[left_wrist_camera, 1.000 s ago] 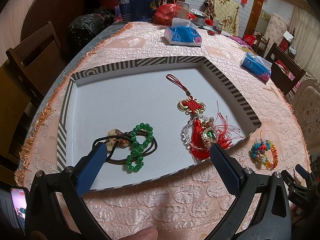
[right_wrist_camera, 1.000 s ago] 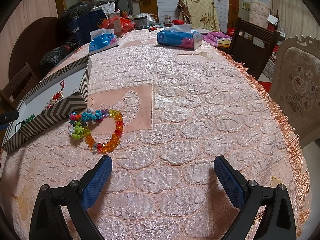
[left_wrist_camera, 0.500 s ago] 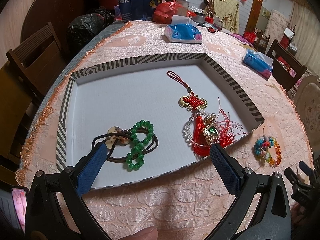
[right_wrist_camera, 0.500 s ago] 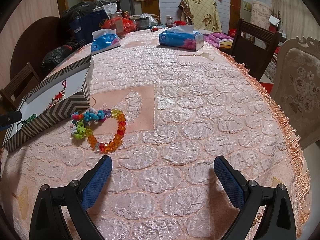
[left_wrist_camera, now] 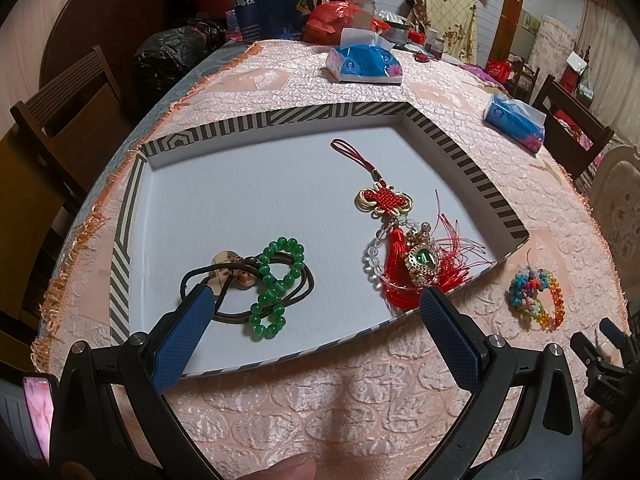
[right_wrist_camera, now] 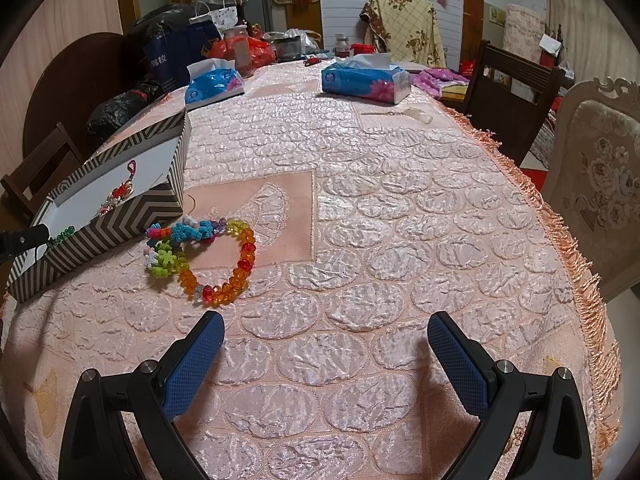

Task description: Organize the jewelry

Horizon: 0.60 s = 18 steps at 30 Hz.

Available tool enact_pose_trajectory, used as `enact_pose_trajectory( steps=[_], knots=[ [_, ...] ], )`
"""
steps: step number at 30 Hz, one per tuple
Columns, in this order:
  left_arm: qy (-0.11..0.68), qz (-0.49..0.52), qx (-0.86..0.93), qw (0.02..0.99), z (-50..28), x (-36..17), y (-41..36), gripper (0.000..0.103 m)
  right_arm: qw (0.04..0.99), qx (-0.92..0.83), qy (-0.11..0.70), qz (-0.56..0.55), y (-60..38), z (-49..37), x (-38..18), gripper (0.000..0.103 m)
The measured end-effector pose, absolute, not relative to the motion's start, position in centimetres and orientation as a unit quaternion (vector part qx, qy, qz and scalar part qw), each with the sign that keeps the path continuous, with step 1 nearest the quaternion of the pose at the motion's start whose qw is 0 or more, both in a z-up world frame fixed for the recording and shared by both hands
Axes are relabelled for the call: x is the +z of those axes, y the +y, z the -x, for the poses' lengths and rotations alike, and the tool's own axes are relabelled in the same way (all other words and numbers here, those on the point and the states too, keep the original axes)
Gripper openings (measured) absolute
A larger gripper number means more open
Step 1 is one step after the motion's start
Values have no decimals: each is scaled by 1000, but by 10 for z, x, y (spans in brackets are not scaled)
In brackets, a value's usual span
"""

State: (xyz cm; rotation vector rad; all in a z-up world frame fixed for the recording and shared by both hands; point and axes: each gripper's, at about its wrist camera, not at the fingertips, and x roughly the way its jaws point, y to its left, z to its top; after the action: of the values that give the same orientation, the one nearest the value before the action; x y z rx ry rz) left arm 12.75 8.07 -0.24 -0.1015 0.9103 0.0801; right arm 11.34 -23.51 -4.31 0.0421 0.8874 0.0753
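Note:
A striped box lid (left_wrist_camera: 132,216) with a white floor lies on the pink tablecloth. Inside it rest a green bead bracelet (left_wrist_camera: 276,280), a brown cord necklace with a shell pendant (left_wrist_camera: 224,272) and a red knot tassel charm (left_wrist_camera: 400,240). A rainbow bead bracelet (left_wrist_camera: 536,296) (right_wrist_camera: 212,256) lies on the cloth just right of the box (right_wrist_camera: 116,220). My left gripper (left_wrist_camera: 316,300) hovers open over the box's near edge, empty. My right gripper (right_wrist_camera: 326,324) is open and empty, low over the cloth, near and to the right of the rainbow bracelet.
Two blue tissue packs (right_wrist_camera: 364,80) (right_wrist_camera: 214,84) sit farther back on the table, with bags and jars (right_wrist_camera: 240,48) at the far end. Wooden chairs (right_wrist_camera: 512,92) stand around the table. A phone (left_wrist_camera: 38,412) shows at the lower left.
The right gripper has moved forward and left, so the rainbow bracelet appears closer. The left gripper shifted slightly; both stay open.

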Motion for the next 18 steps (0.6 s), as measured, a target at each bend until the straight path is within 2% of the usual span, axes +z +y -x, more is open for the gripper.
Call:
enact_pose_trajectory(
  steps=[18],
  knots=[
    [439, 49, 38, 896, -128, -1, 81, 103, 903, 34, 428, -17, -234, -113, -43, 101]
  ],
)
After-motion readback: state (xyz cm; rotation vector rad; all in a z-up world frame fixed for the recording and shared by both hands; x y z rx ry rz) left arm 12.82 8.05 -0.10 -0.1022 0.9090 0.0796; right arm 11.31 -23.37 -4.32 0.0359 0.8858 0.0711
